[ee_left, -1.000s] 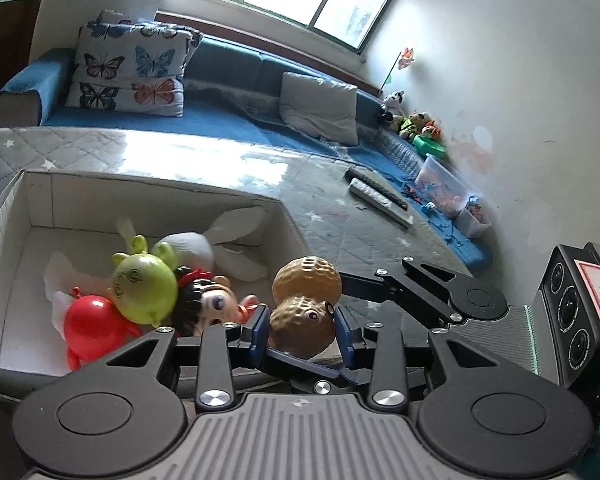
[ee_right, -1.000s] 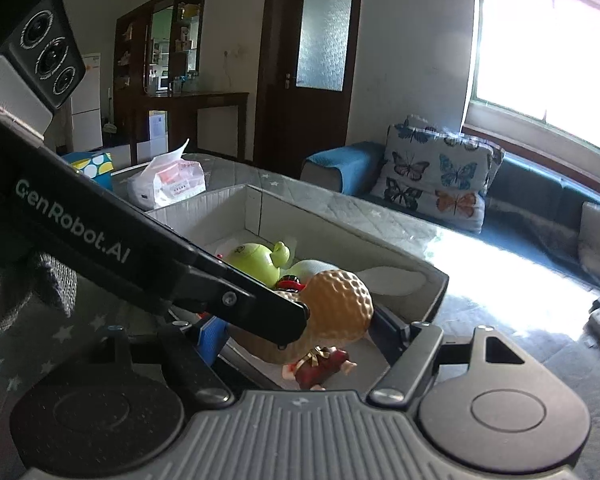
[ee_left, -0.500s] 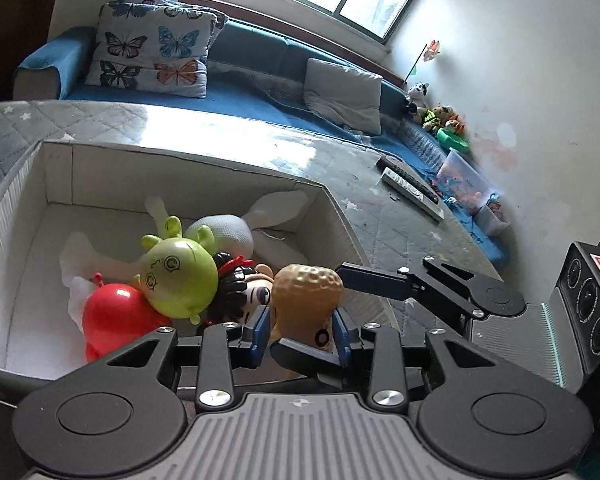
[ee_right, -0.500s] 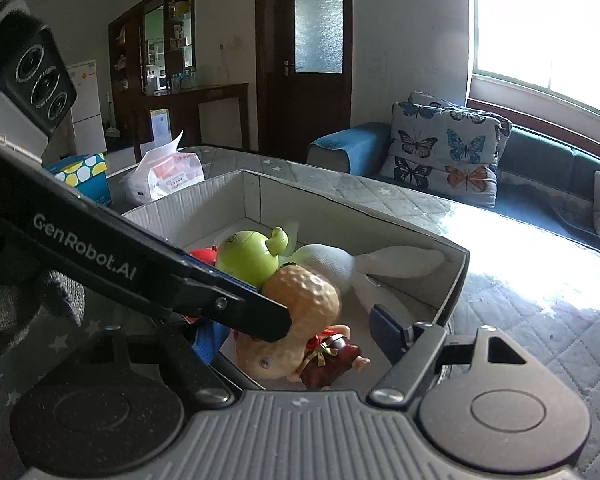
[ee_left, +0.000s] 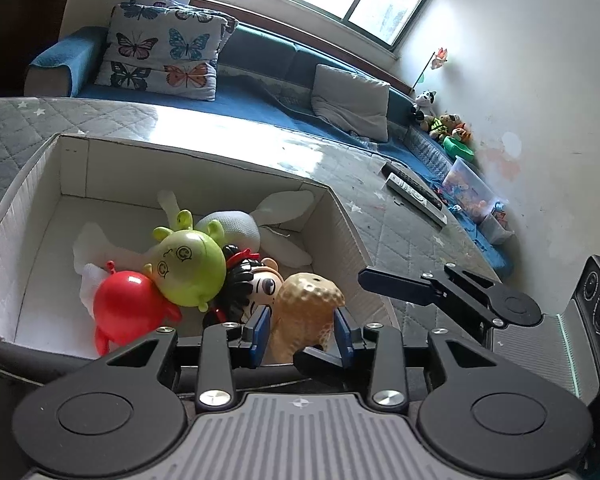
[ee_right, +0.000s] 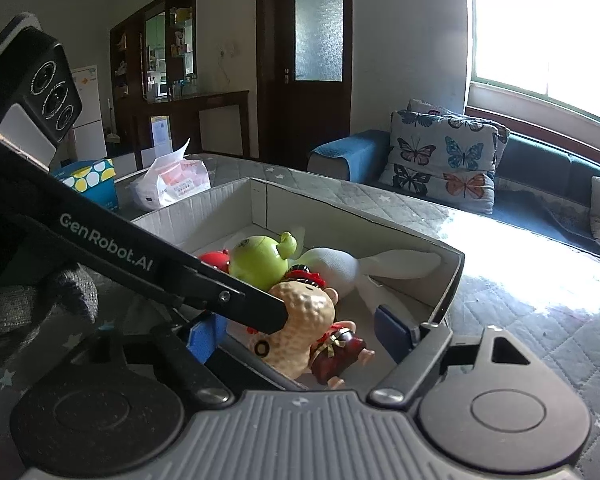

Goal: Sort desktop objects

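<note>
Left wrist view: left hand-held gripper [ee_left: 301, 336] still clenched on peanut toy [ee_left: 306, 314], now lower in box [ee_left: 28, 184].

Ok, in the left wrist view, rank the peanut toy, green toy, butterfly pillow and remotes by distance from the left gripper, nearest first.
1. Peanut toy, between the left gripper fingers.
2. Green toy, in the box, left.
3. Remotes, on the table, far right.
4. Butterfly pillow, on the sofa, far left.
</note>
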Demonstrator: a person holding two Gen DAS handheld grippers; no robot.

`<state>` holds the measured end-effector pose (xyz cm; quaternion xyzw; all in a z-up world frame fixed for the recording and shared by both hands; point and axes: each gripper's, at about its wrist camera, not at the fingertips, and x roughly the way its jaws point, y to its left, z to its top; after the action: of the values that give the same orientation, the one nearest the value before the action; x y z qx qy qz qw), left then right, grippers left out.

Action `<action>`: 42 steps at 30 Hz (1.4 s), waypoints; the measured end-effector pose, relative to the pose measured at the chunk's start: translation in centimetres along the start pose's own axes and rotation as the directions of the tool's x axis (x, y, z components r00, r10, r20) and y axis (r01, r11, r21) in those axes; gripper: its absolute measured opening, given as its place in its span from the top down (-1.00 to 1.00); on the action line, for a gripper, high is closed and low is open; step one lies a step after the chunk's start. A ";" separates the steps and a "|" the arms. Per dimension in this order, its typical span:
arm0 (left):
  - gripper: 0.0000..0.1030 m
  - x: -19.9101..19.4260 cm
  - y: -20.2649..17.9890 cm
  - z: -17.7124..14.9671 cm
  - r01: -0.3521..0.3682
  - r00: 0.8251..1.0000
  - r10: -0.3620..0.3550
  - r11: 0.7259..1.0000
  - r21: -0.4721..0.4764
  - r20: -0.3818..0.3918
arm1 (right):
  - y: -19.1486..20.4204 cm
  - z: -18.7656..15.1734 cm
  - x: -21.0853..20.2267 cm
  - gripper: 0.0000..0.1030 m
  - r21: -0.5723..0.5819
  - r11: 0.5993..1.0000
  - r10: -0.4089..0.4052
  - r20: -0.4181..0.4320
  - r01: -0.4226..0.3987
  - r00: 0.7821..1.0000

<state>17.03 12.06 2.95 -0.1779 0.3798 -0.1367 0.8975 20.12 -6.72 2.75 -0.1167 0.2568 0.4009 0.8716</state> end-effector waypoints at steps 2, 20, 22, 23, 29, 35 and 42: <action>0.26 -0.1 0.0 -0.1 -0.003 1.000 0.003 1.000 -0.003 0.000 | 0.2 -0.1 -0.2 -0.61 -0.003 1.000 -0.001 0.000 0.001 1.000; 0.26 -3.8 -1.2 -2.5 -0.045 0.997 0.045 0.999 -0.010 0.069 | 1.5 -1.7 -3.2 -0.76 0.057 0.998 -0.035 0.018 0.034 0.999; 0.26 -4.4 -1.3 -3.0 -0.055 0.995 0.056 0.998 -0.011 0.079 | 1.7 -2.0 -3.6 -0.83 0.067 0.997 -0.047 0.023 0.046 0.999; 0.26 -4.6 -1.4 -3.3 -0.062 0.995 0.063 0.998 -0.011 0.083 | 1.8 -2.1 -3.8 -0.89 0.072 0.996 -0.054 0.026 0.052 0.998; 0.26 -5.7 -2.2 -5.0 -0.122 0.987 0.121 0.992 0.005 0.103 | 2.4 -3.0 -4.8 -1.00 0.096 0.992 -0.089 0.032 0.085 0.996; 0.26 -6.1 -3.0 -6.5 -0.203 0.974 0.199 0.979 0.021 0.109 | 2.9 -3.9 -5.4 -1.00 0.125 0.986 -0.113 0.021 0.110 0.993; 0.26 -6.2 -3.3 -8.2 -0.288 0.952 0.285 0.957 0.020 0.109 | 3.5 -5.0 -6.1 -1.00 0.152 0.977 -0.157 0.047 0.149 0.986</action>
<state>6.52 9.71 2.92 -0.1120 0.3514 -0.0023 0.9295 12.34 -10.44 1.85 -0.0592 0.2506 0.3157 0.9133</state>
